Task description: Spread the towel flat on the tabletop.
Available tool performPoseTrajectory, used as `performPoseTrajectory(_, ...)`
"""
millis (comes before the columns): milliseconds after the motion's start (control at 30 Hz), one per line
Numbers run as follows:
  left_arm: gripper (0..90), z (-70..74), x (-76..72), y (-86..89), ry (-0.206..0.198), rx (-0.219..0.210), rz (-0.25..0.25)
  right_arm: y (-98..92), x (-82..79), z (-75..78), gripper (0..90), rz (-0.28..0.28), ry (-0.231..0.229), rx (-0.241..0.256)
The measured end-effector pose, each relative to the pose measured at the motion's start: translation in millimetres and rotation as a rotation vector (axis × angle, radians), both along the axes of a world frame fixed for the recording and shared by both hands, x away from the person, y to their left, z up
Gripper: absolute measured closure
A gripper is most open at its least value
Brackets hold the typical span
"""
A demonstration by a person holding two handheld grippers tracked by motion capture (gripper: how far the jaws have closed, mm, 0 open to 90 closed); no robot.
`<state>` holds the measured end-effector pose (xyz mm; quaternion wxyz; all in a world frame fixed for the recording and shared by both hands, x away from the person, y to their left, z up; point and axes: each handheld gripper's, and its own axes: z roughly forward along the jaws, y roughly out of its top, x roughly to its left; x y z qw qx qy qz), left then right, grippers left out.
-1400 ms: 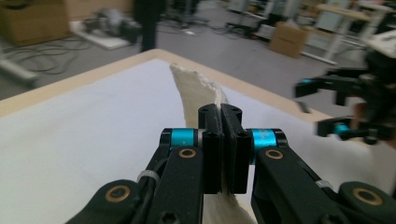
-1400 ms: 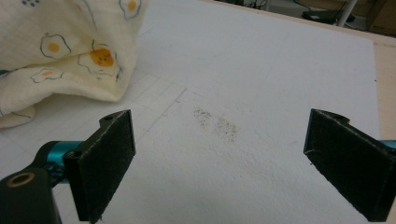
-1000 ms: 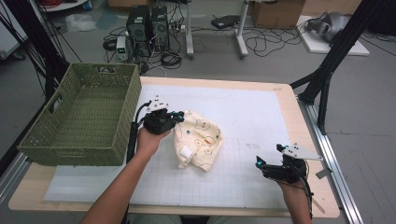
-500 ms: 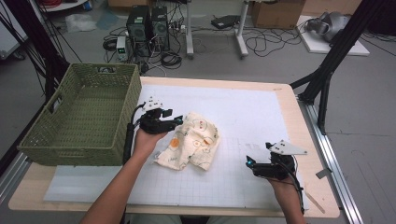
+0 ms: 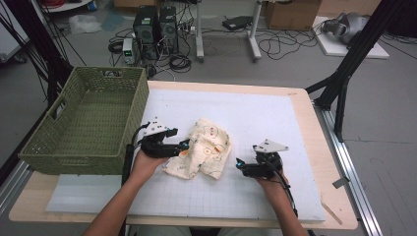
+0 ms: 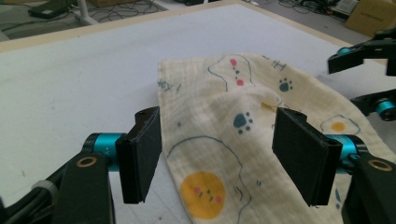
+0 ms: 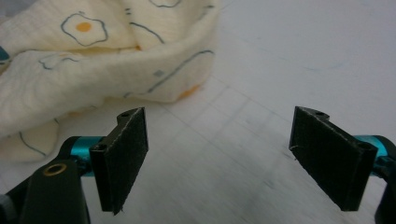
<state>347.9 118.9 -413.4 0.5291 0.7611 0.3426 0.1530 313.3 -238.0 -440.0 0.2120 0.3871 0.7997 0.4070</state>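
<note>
Two grippers at a crumpled printed cloth, fingers wide apart, nothing held.

Left gripper [image 5: 183, 145]: fingers [image 6: 140, 158] spread over the cloth's [image 5: 204, 153] left edge. Right gripper [image 5: 238, 165]: fingers [image 7: 122, 156] spread over bare white surface [image 5: 275, 118], just right of the cloth. Cloth lies mid-surface; green wicker basket [image 5: 74, 147] at far left.
</note>
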Motion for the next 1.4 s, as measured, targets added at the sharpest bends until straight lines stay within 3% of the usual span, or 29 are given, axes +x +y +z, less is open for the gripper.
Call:
performPoseTrajectory(133, 33.3, -4.5, -3.7, 1.7, 0.018, 0.013, -0.015, 24.1, 8.8, -7.7, 30.8, 0.063, 0.016, 0.006)
performPoseTrajectory(200, 33.4, -6.7, -5.8, 2.6, 0.024, 0.020, -0.021, 33.6, 12.4, -8.6, 37.9, 0.093, 0.011, -0.019)
performPoseTrajectory(300, 36.2, -8.5, -8.7, 2.8, 0.033, 0.047, -0.054, 41.7, 16.7, -8.2, 44.4, 0.113, 0.024, 0.004)
performPoseTrajectory(367, 40.6, -10.0, -11.6, 2.0, 0.024, 0.064, -0.068, 48.7, 19.4, -10.0, 49.6, 0.114, 0.047, -0.048)
performPoseTrajectory(400, 41.0, -11.5, -12.5, 1.3, 0.032, 0.070, -0.072, 50.9, 21.1, -10.6, 51.9, 0.118, 0.062, -0.068)
performPoseTrajectory(500, 40.9, -18.1, -14.4, -0.4, 0.054, 0.109, -0.087, 51.5, 23.6, -10.3, 62.0, 0.127, 0.083, -0.045)
performPoseTrajectory(633, 38.5, -25.6, -14.1, -1.9, 0.097, 0.157, -0.093, 55.2, 21.6, -9.9, 83.0, 0.164, 0.074, -0.050)
performPoseTrajectory(733, 37.5, -28.9, -14.0, -5.8, 0.116, 0.188, -0.100, 55.5, 21.5, -9.8, 84.1, 0.172, 0.066, -0.058)
performPoseTrajectory(800, 36.2, -31.5, -14.4, -9.6, 0.109, 0.236, -0.083, 54.0, 21.0, -8.9, 84.4, 0.170, 0.072, -0.058)
performPoseTrajectory(867, 36.1, -35.3, -14.1, -13.1, 0.122, 0.267, -0.099, 51.8, 20.2, -7.7, 84.3, 0.158, 0.072, -0.064)
performPoseTrajectory(933, 37.5, -36.0, -16.3, -15.7, 0.092, 0.291, -0.098, 47.8, 19.5, -7.3, 84.4, 0.154, 0.079, -0.070)
performPoseTrajectory(1000, 43.1, -36.0, -17.1, -14.3, 0.087, 0.284, -0.096, 42.4, 18.5, -7.1, 84.4, 0.149, 0.077, -0.069)
performPoseTrajectory(1133, 83.4, -34.8, -18.3, -11.4, 0.072, 0.287, -0.118, 31.8, 12.5, -4.3, 84.4, 0.142, 0.083, -0.072)
performPoseTrajectory(1300, 85.9, -33.5, -14.8, -9.0, 0.064, 0.275, -0.077, 19.3, 2.2, 0.2, 84.4, 0.153, 0.100, -0.072)
performPoseTrajectory(1400, 86.1, -30.9, -9.2, 0.4, 0.067, 0.220, -0.024, 10.7, -3.4, 3.1, 84.4, 0.155, 0.101, -0.073)
